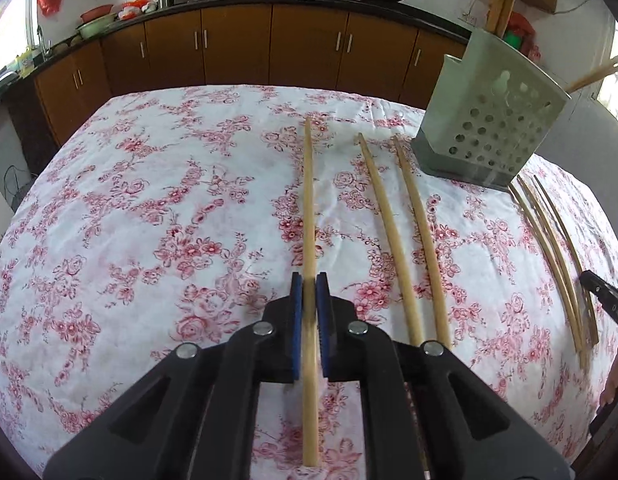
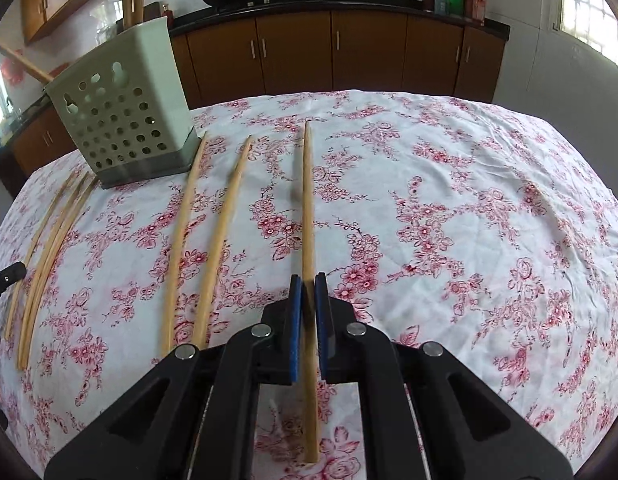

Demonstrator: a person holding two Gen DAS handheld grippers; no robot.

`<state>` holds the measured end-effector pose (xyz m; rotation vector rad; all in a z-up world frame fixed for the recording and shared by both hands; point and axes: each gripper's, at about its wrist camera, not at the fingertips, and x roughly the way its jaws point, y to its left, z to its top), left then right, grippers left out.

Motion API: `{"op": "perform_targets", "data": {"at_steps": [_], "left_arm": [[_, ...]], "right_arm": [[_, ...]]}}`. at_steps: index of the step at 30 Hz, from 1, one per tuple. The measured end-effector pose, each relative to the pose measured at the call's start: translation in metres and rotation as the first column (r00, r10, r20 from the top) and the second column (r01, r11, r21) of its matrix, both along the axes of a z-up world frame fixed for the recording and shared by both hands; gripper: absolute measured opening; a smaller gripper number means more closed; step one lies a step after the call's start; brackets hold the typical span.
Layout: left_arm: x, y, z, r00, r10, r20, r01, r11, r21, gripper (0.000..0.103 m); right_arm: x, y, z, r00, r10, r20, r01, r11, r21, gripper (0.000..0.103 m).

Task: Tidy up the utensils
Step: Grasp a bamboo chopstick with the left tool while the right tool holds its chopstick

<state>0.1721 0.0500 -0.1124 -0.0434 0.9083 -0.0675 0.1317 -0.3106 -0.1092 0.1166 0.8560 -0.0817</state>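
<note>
My left gripper (image 1: 309, 284) is shut on a long bamboo chopstick (image 1: 309, 208) that runs forward between the blue pads over the floral tablecloth. Two loose chopsticks (image 1: 393, 232) lie just right of it. My right gripper (image 2: 308, 285) is shut on another chopstick (image 2: 307, 208); two loose chopsticks (image 2: 205, 236) lie to its left. A pale perforated utensil holder (image 1: 493, 120) stands at the far right in the left wrist view and at the far left in the right wrist view (image 2: 125, 108), with chopsticks standing in it. A bunch of thinner chopsticks (image 1: 557, 256) lies near the holder, also seen in the right wrist view (image 2: 49, 248).
The table (image 2: 469, 200) is covered by a white cloth with red flowers. Brown kitchen cabinets (image 1: 237, 48) and a dark counter with woks stand behind the table. The other gripper's tip (image 1: 601, 292) shows at the right edge of the left wrist view.
</note>
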Motion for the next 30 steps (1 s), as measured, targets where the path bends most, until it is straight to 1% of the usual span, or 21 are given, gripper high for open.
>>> {"op": "perform_targets", "data": {"at_steps": [3, 8, 22, 30], "left_arm": [[-0.0004, -0.0003, 0.0004, 1.000, 0.000, 0.002, 0.000, 1.000, -0.001, 0.010], [-0.0016, 0.0053, 0.0000, 1.000, 0.003, 0.001, -0.003, 0.999, -0.051, 0.010], [-0.0028, 0.0021, -0.0003, 1.000, 0.006, 0.001, -0.006, 0.998, -0.061, 0.010], [-0.0028, 0.0020, -0.0002, 1.000, 0.006, 0.001, -0.006, 0.998, -0.062, 0.010]], "right_arm": [[-0.0006, 0.0001, -0.0007, 1.000, 0.000, 0.001, 0.000, 1.000, -0.002, 0.008], [-0.0016, -0.0010, -0.0009, 1.000, 0.000, 0.001, 0.000, 1.000, 0.000, 0.008], [-0.0002, 0.0011, -0.0009, 1.000, 0.002, -0.003, -0.002, 1.000, -0.024, 0.009], [-0.0005, 0.0012, -0.0007, 1.000, 0.002, -0.002, -0.002, 1.000, -0.023, 0.009]]}}
